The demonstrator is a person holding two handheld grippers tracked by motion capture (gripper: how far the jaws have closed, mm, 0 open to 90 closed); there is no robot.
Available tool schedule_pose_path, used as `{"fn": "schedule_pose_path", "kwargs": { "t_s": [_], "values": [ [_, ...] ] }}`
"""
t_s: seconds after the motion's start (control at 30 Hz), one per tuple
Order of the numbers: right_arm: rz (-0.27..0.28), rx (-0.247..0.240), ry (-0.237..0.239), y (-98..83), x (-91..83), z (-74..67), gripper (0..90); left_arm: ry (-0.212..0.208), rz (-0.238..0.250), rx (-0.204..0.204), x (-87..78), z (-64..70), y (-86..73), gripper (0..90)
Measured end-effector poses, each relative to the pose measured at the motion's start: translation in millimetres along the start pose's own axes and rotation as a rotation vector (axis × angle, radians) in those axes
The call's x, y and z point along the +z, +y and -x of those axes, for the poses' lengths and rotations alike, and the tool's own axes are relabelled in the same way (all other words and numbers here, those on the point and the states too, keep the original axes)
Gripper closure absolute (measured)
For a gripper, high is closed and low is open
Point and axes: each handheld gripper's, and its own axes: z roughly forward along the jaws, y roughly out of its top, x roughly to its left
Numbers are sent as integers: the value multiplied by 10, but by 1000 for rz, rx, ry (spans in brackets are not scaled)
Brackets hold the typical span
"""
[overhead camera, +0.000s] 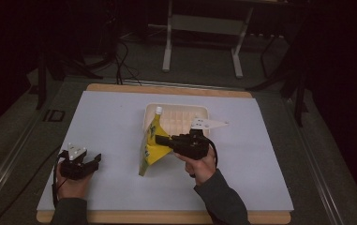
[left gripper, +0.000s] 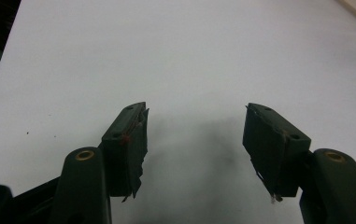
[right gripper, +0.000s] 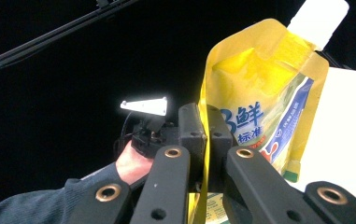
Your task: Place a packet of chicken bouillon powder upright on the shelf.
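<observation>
A yellow spout pouch (overhead camera: 152, 143) with a white cap stands upright near the table's middle, lifted by its right edge. My right gripper (overhead camera: 161, 139) is shut on that edge; in the right gripper view the pouch (right gripper: 264, 93) shows blue lettering and its thin side seam runs between the two jaws of my right gripper (right gripper: 205, 122). My left gripper (overhead camera: 94, 161) rests at the front left of the white table top (overhead camera: 110, 122), well apart from the pouch. Seen in the left gripper view, my left gripper (left gripper: 195, 122) stands open over bare white surface, nothing between its pads.
A cream tray (overhead camera: 199, 114) lies just behind the pouch at mid-table. The table's wooden front edge (overhead camera: 167, 217) runs below the person's hands. Beyond the table stand a white frame leg (overhead camera: 167, 47), cables and dark stands on the floor.
</observation>
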Motion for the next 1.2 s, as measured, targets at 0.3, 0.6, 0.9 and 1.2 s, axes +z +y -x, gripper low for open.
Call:
{"fn": "schedule_pose_path", "kwargs": {
  "t_s": [0.3, 0.6, 0.9, 1.2],
  "values": [
    [12, -21, -41, 62, 6, 32, 896, 1, 0, 1, 0, 1, 0, 397],
    [16, -39, -89, 119, 26, 95, 896, 0, 0, 0, 0, 0, 0, 397],
    [18, -55, -123, 181, 33, 138, 895, -2, 0, 0, 0, -2, 0, 397],
    [12, -79, -157, 247, 18, 158, 895, 0, -1, 0, 1, 1, 0, 397]
  ]
}}
